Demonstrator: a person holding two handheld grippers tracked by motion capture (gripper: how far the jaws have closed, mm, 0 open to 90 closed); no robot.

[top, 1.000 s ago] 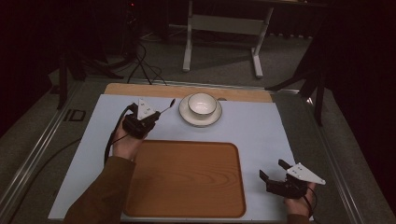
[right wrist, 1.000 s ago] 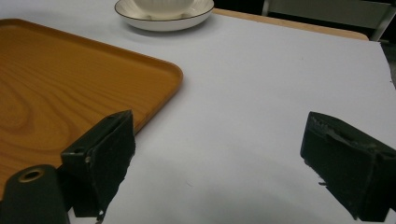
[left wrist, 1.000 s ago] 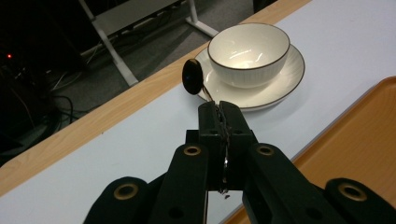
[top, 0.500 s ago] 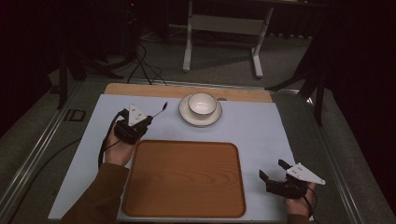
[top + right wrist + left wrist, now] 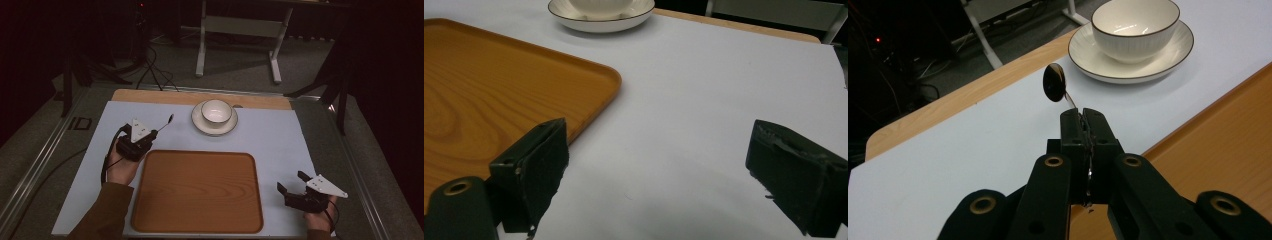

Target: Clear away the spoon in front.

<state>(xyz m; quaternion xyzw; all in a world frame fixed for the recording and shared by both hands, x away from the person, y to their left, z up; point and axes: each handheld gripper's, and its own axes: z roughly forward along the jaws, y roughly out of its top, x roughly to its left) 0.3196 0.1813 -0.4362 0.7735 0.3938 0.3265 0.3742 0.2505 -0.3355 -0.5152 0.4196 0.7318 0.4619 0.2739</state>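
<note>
worktop pale sheet over wood | white cup upright on saucer, far middle | wooden tray bare, near middle | grey frame on floor behind

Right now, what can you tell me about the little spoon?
The small dark metal spoon has a round, shiny bowl and a thin handle. The left gripper has its black jaws shut on the handle, so the bowl sticks out past them, up in the air above the pale blue mat, pointing toward the white cup on its saucer. Nothing else touches it.
</note>
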